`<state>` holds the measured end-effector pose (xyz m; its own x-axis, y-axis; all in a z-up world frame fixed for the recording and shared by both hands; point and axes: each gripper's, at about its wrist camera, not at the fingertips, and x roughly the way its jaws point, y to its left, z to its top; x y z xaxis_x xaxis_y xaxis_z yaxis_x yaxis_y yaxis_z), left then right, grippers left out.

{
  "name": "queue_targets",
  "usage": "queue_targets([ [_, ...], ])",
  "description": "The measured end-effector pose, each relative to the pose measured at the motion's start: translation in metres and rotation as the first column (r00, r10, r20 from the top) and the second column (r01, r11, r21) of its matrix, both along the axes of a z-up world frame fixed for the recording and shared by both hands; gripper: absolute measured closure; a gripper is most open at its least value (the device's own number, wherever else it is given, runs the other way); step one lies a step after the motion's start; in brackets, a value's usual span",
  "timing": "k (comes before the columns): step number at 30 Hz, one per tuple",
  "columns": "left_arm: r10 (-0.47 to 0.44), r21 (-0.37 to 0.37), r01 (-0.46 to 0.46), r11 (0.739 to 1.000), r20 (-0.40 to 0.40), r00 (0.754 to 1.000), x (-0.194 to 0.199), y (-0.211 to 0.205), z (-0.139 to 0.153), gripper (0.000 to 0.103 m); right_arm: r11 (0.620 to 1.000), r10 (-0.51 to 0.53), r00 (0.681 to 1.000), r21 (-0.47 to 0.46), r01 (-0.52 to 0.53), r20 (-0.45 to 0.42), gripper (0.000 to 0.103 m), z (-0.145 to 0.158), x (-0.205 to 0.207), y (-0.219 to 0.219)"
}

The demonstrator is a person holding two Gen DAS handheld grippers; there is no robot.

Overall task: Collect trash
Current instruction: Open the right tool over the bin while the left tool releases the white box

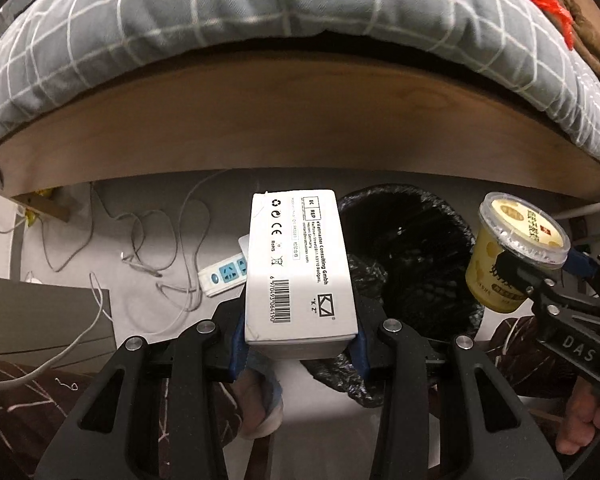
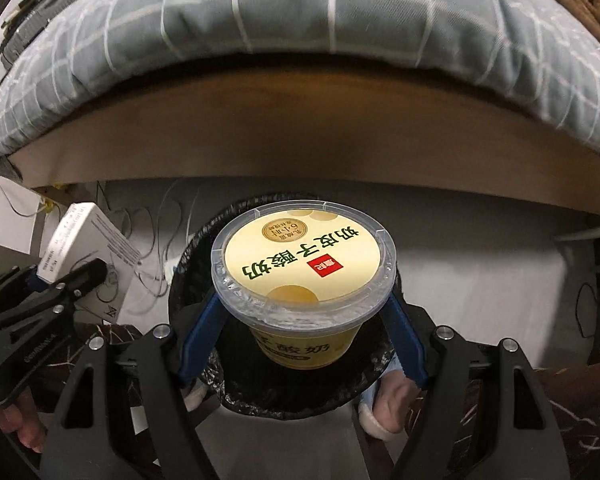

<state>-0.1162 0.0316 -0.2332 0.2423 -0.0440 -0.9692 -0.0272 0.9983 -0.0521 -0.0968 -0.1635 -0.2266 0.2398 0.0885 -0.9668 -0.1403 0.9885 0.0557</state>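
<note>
My left gripper (image 1: 300,344) is shut on a white cardboard box (image 1: 298,264) with a barcode, held above the floor just left of the black-lined trash bin (image 1: 416,248). My right gripper (image 2: 304,320) is shut on a yellow yogurt cup (image 2: 304,264) with a clear lid, held directly over the bin (image 2: 204,240). In the left wrist view the cup (image 1: 512,248) and right gripper (image 1: 540,280) show at the right, beside the bin. In the right wrist view the box (image 2: 88,248) and left gripper (image 2: 60,280) show at the left.
A bed with a grey checked duvet (image 1: 260,8) and a wooden side board (image 1: 300,128) fills the back. A white power strip (image 1: 224,276) and loose cables (image 1: 160,240) lie on the grey floor left of the bin. My feet (image 2: 388,404) stand by the bin.
</note>
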Motion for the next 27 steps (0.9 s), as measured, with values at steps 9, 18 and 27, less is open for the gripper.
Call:
queue_targets([
  [9,0.022,-0.002,-0.023,1.000,-0.024,0.999,-0.002,0.008,-0.008,0.064,1.000,0.011,1.000,0.005,-0.011,-0.027,0.013,-0.020,-0.004,0.006],
  [18,-0.026,-0.018,0.026,1.000,-0.031,0.999,0.002,-0.016,-0.012,0.064,0.999,-0.042,0.999,-0.027,0.042,-0.018,0.008,-0.016,-0.002,-0.019],
  [27,-0.104,-0.033,0.102,0.994,-0.042,0.994,0.009,-0.060,-0.017,0.064,0.993,-0.107,0.994,-0.050,0.106,-0.013,0.008,-0.024,-0.004,-0.061],
])
